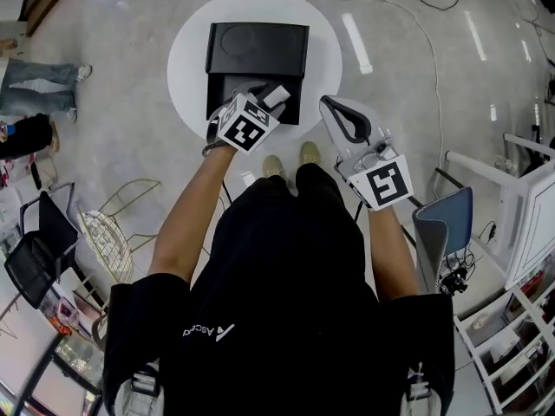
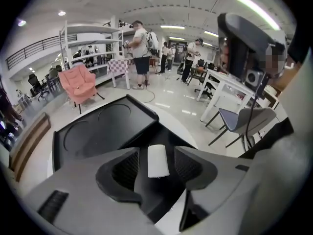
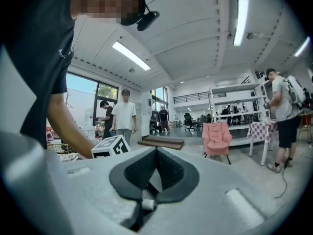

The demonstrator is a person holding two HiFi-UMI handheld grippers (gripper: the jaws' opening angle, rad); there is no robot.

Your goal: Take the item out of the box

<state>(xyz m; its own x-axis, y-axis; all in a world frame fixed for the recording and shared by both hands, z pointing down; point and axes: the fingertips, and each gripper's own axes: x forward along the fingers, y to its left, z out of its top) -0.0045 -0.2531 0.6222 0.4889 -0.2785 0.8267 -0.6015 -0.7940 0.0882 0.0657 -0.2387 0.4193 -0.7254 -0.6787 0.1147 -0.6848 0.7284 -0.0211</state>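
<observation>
Floor (image 1: 113,137): pale grey, polished.
Ceiling (image 3: 195,33): lit by strip lights (image 3: 131,55).
Furniture: pink armchair (image 2: 78,84) placed beside white shelving (image 2: 90,30).

Bright ceiling lights (image 3: 239,18) glare off the floor (image 1: 356,43); edges bend, perhaps blurred.

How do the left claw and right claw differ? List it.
Left claw stands open; right claw is shut. Left claw has a white item between its jaws, untouched; right claw holds nothing. Left claw is over the black box; right claw is clear of it. Both are grey and black.
</observation>
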